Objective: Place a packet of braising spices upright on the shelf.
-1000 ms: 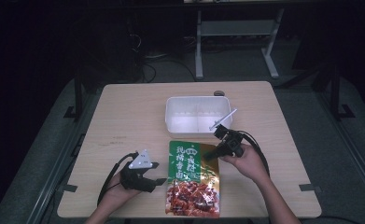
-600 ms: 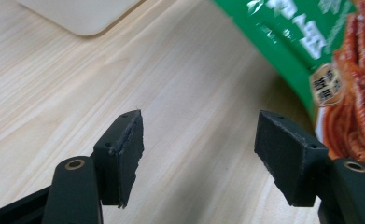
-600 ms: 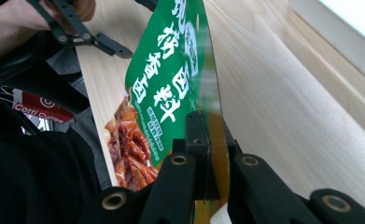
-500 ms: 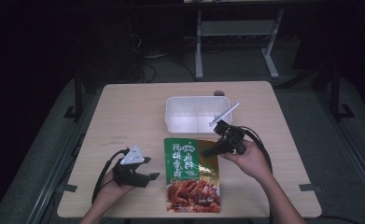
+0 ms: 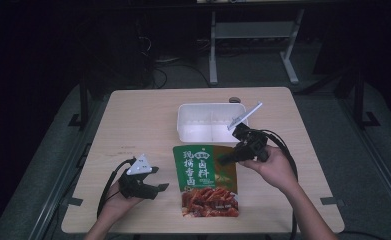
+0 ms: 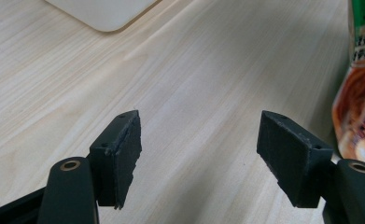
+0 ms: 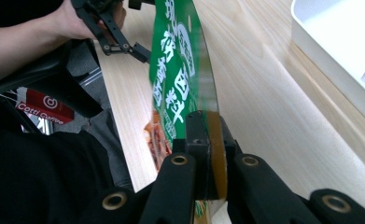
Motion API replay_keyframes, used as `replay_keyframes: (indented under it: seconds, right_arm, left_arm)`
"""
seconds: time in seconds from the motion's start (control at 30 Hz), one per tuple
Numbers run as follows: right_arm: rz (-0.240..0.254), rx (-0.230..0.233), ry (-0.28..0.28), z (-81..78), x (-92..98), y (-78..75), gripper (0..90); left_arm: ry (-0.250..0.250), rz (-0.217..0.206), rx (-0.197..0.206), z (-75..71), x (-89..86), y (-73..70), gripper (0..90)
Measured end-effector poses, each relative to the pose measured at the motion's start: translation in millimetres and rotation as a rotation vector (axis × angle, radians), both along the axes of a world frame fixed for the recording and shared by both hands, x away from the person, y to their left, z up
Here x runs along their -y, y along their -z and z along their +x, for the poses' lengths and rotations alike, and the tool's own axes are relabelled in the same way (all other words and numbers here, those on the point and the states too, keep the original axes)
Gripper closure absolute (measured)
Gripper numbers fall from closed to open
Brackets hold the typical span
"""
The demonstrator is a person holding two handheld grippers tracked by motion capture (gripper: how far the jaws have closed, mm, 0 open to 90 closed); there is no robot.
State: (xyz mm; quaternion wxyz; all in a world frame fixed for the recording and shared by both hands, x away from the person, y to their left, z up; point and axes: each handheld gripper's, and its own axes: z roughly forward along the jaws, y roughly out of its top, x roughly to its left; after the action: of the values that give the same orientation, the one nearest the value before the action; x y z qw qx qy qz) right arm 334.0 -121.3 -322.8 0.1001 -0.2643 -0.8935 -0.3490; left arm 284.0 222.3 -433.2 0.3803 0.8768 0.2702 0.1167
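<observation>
Packet (image 7: 180, 70) edge hidden between jaws.

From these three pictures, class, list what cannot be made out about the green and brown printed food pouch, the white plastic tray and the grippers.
- Green and brown printed food pouch: in the right gripper view it stands edge-on, its print blurred; the right gripper hides its pinched edge.
- The pouch in the left gripper view: cut off by the right edge.
- White plastic tray: the right gripper's grey plate covers its right corner in the high view.
- Left gripper: jaws open on nothing, having just opened.
</observation>
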Motion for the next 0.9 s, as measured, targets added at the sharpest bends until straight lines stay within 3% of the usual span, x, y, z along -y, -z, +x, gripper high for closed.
replay_keyframes:
  seconds: [0.2,0.43,0.63,0.9]
  right_arm:
    - [0.009,0.013,-0.011,-3.7,2.2,-16.1,89.8]
    - [0.005,0.064,-0.020,-9.7,3.2,-40.6,89.8]
    - [-0.025,0.100,0.011,-8.5,8.9,-57.2,89.8]
    - [-0.024,0.100,0.066,-1.1,24.6,-67.5,89.8]
  left_arm:
    - [-0.004,-0.002,0.002,0.6,-1.5,-0.5,30.3]
    - [-0.005,-0.004,0.002,0.6,-2.3,-1.2,29.9]
    - [-0.009,-0.006,0.002,1.2,-3.3,-1.2,29.5]
    - [-0.015,-0.009,-0.003,2.0,-4.6,-0.9,29.5]
